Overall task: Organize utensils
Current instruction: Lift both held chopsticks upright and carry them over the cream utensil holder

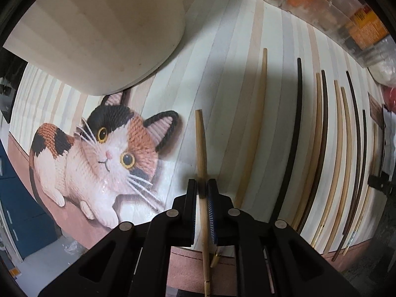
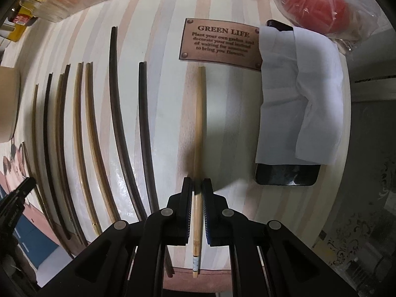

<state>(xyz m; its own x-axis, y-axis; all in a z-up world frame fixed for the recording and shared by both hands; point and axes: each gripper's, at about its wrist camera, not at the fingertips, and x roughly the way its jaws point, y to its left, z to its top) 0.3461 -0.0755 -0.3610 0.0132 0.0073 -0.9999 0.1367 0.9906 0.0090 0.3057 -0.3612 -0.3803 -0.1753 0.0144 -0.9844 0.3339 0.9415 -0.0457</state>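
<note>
My left gripper point(image 1: 203, 185) is shut on a light wooden chopstick point(image 1: 201, 148), held above the cat-print mat point(image 1: 217, 49). A cream cylindrical holder point(image 1: 104, 29) stands at the upper left. Several dark and light chopsticks point(image 1: 321, 148) lie side by side on the mat to the right. My right gripper point(image 2: 197, 183) is shut on another light wooden chopstick point(image 2: 199, 123), which points away along the mat. The row of loose chopsticks point(image 2: 113, 123) lies to its left, and the left gripper's tip point(image 2: 22, 188) shows at the far left.
A black phone point(image 2: 287, 177) under a white paper sheet point(image 2: 299, 99) lies right of the right gripper. A red object in a plastic bag point(image 2: 316, 2) sits at the back right. Clear containers with orange packs point(image 1: 346, 17) stand at the back.
</note>
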